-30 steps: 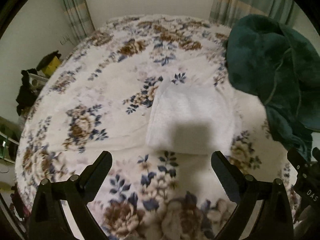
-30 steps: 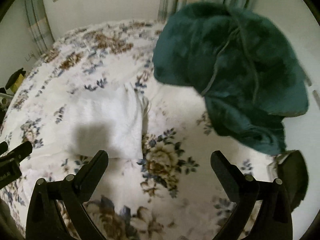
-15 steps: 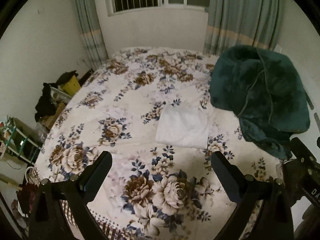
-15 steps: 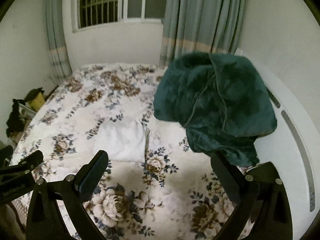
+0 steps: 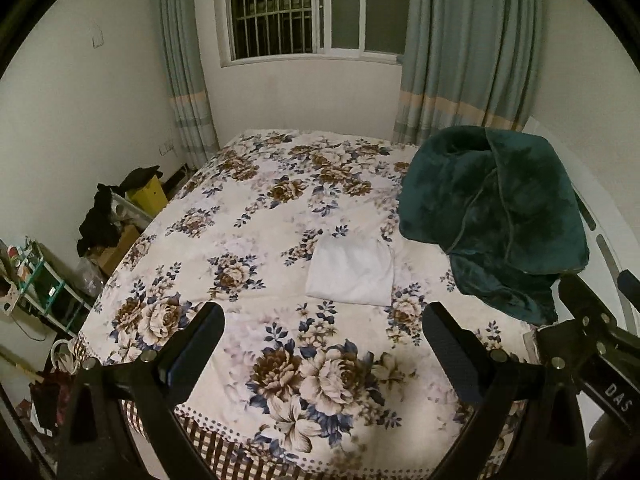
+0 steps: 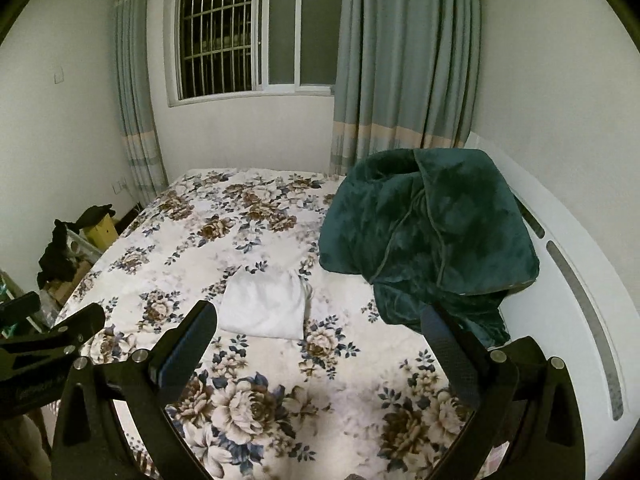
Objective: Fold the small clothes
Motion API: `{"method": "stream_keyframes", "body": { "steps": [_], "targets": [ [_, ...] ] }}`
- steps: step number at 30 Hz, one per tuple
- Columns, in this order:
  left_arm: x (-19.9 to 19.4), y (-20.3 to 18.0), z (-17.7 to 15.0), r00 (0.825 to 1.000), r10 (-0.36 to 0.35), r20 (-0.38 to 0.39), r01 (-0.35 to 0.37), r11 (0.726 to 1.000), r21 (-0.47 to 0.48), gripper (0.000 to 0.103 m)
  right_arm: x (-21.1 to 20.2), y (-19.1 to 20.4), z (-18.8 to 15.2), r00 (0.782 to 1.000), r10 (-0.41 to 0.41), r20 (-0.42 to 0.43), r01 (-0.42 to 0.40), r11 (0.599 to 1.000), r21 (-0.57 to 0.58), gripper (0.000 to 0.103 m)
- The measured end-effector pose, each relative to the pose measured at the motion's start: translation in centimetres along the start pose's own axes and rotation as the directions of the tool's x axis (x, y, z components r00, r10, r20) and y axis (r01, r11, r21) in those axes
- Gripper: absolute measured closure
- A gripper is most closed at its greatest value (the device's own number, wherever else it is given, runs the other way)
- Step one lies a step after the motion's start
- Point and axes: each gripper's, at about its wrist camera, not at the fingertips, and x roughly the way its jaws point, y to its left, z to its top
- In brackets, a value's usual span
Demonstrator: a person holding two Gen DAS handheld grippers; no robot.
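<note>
Gaping empty, both tongs (image 5: pixel 322 332) (image 6: pixel 318 330); folded white cloth (image 5: pixel 351 271) beside green blanket (image 5: pixel 496 216).

Left gripper (image 5: pixel 324 338): the finger bases and handle are cut off by the lower edge of the left wrist view.
Right gripper (image 6: pixel 318 334): the lower body is cut off likewise in the right wrist view.
Floral bedspread (image 5: pixel 256 216): its right portion is covered by the green blanket (image 5: pixel 492 216).
White folded cloth (image 5: pixel 350 274): the kind of garment and the number of layers cannot be told.
Headboard (image 6: pixel 576 280): partly hidden behind the green blanket.
Clutter beside the bed (image 5: pixel 116 216): a dark heap and a yellow item are seen, too small to identify.
Shelf (image 5: pixel 36 280): cut off by the fisheye rim; its contents are illegible.
</note>
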Motion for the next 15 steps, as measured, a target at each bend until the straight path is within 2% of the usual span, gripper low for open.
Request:
{"method": "stream_keyframes", "body": {
  "steps": [9,15],
  "targets": [
    [-1.4,-0.1,-0.3,1.000,-0.018,0.015,0.018,1.000,-0.005,0.000,-1.9,-0.3,0.1,1.000,-0.002,0.003,0.002,1.000,-0.011,0.000],
    [-2.1,0.0,-0.3,0.999,0.001,0.040,0.000,1.000,-0.002,0.000,-2.2,-0.6,0.3,1.000,-0.005,0.014,0.006,1.000,-0.015,0.000]
  ]
}}
